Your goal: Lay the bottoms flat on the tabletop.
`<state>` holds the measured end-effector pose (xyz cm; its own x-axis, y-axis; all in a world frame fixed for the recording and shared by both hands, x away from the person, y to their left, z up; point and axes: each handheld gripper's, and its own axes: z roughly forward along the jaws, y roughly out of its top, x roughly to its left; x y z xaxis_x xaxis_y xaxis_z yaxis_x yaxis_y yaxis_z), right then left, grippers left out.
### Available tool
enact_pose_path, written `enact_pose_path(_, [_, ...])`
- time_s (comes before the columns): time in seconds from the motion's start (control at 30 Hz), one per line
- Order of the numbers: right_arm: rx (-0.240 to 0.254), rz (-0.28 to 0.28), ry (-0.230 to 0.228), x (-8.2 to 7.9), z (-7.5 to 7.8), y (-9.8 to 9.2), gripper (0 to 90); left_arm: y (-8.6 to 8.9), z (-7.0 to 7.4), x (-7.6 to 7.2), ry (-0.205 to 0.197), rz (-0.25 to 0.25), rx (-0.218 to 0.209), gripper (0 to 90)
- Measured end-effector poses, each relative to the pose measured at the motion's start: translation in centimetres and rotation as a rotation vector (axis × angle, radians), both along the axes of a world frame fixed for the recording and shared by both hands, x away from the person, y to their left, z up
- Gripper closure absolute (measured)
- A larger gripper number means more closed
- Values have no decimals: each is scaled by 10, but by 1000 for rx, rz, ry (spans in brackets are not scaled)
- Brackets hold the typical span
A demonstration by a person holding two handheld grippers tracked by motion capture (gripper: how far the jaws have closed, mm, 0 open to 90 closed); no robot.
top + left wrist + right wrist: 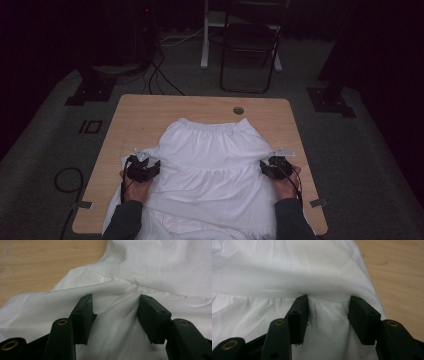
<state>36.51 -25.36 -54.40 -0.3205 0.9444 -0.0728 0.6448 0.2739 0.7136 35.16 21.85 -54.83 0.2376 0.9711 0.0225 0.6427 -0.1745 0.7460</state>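
A white tiered skirt (210, 165) lies spread on the wooden table (140, 115), its gathered waistband toward the far edge and its hem hanging over the near edge. My left gripper (143, 169) rests at the skirt's left edge, and my right gripper (274, 167) at its right edge. In the left gripper view the left gripper (115, 305) is open, with the skirt (160, 267) lying under the gap and a fold touching the fingertips. The right gripper (328, 305) is open too, over the skirt's (287, 270) gathered seam.
A round grommet hole (238, 110) sits near the table's far edge. Behind the table stand a black folding chair (248, 47) and a white post (205, 35). Cables (160, 75) run over the grey carpet, and black stand bases (330, 100) sit at both sides.
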Motion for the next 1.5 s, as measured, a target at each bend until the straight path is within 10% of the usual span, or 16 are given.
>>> enact_pose_path(0.53, [-5, -54, 7, 75, 3, 14, 499, -4, 5, 59, 34, 106, 10, 471])
enact_pose_path(0.83, [-19, -94, 89, 105, 10, 21, 486, -7, 15, 81, 145, 121, 15, 475])
enact_pose_path(0.97, [-42, -91, 96, 96, 12, 22, 473, -7, 22, 72, 201, 50, 22, 475])
enact_pose_path(1.23, [-26, -14, 16, 42, 31, 10, 458, 22, 55, 12, 96, 11, -86, 471])
enact_pose_path(1.5, [-28, 66, -7, -28, 28, 1, 449, 49, 69, -48, 41, 7, -6, 457])
